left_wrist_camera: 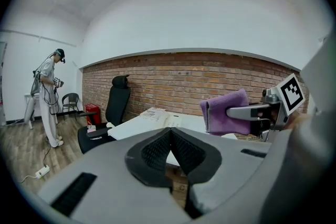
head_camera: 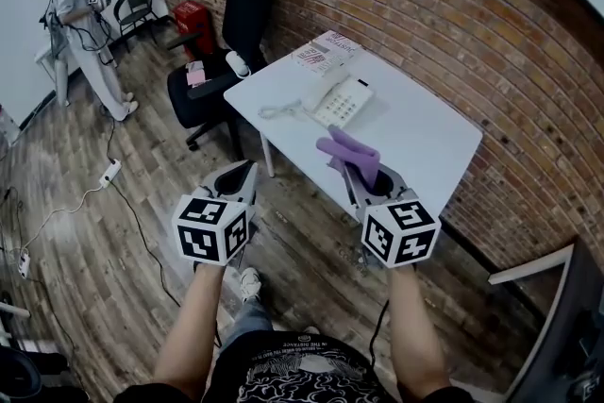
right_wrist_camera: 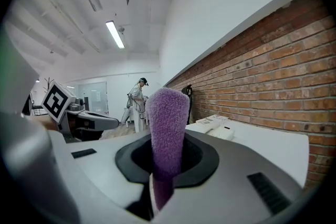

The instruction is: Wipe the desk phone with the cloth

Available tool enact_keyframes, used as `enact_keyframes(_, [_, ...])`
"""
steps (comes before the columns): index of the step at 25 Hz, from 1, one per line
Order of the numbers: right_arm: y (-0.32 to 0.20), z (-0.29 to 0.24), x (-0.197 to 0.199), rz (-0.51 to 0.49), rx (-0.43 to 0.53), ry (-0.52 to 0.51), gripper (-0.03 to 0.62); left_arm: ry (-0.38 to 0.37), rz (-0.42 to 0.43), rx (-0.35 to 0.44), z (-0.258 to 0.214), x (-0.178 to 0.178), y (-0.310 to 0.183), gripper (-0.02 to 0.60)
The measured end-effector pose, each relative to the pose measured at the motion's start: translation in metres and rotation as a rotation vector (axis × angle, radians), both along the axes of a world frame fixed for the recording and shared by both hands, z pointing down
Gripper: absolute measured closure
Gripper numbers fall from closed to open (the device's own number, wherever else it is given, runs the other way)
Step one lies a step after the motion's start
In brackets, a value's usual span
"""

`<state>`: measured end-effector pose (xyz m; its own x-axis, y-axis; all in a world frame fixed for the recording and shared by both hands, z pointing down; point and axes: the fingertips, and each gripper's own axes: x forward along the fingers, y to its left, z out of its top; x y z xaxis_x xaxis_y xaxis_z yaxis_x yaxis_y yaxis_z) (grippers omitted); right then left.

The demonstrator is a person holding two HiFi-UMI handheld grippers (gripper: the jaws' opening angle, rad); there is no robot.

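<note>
Near the white surface's (head_camera: 429,142) edge, the right gripper (head_camera: 361,173) pinches a fuzzy purple cloth (head_camera: 346,148), which stands upright in its own view. The left gripper (left_wrist_camera: 170,136) has its ribbed black fingers (left_wrist_camera: 155,152) pressed together, empty. The desk phone (head_camera: 340,100) lies on the surface, clear only from the head view.

We see a black office chair (head_camera: 231,33) just beside the white table (head_camera: 425,142), papers (head_camera: 326,50) on its far corner near the brick wall (head_camera: 425,5), a person (head_camera: 85,24) standing well apart, and a power strip (head_camera: 109,172) on the floor.
</note>
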<state>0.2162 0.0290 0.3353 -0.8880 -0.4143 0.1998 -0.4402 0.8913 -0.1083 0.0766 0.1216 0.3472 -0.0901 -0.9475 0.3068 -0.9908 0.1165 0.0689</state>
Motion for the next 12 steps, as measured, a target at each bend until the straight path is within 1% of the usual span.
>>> enact_keyframes(4, [-0.02,0.005,-0.027,0.047,-0.01,0.005,0.551,0.009,0.05,-0.003,0.005,-0.03,-0.025,0.575])
enact_keyframes(8, [-0.039,0.007,-0.061,0.102,-0.025,0.017,0.551,0.024,0.102,-0.018,0.007,-0.067,-0.051,0.575])
enact_keyframes(12, [-0.056,0.007,-0.089,0.17,-0.032,0.032,0.551,0.044,0.173,-0.028,0.01,-0.099,-0.078,0.575])
